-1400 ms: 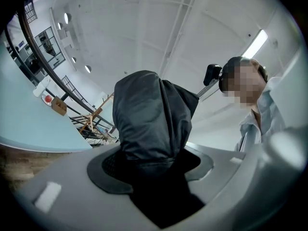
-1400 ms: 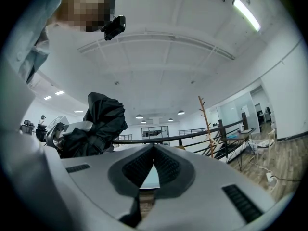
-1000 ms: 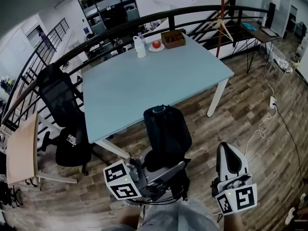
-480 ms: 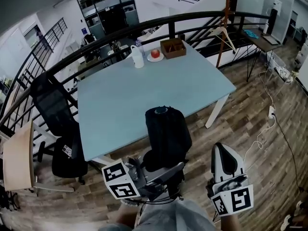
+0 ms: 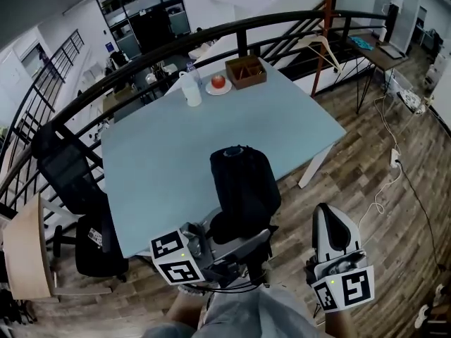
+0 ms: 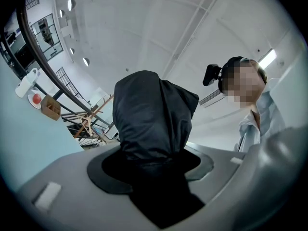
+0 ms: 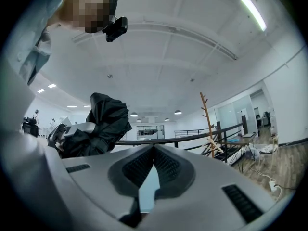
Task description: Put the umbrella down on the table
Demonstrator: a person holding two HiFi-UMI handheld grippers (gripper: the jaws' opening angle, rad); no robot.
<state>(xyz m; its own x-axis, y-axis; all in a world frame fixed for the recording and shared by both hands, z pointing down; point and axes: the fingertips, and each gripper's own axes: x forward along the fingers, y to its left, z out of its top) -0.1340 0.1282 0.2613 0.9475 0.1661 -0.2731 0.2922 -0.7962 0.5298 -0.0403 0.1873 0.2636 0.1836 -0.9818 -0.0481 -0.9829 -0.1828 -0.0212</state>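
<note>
In the head view, the left tongs (image 5: 236, 248) sit low and close in. They are clamped on the black umbrella (image 5: 243, 182). It stands up in the air, not on the bench (image 5: 155, 160). Its top is now over the near bench edge, but a second ago it was short of it. The right tongs (image 5: 331, 224) point up, low on the right over the floor (image 5: 373, 174).

In the left gripper view, the tongs (image 6: 154, 170) squeeze the umbrella (image 6: 151, 114).

In the right gripper view, the tongs (image 7: 153, 165) are pressed together with nothing in them. The umbrella (image 7: 103, 121) is off to the left.
</note>
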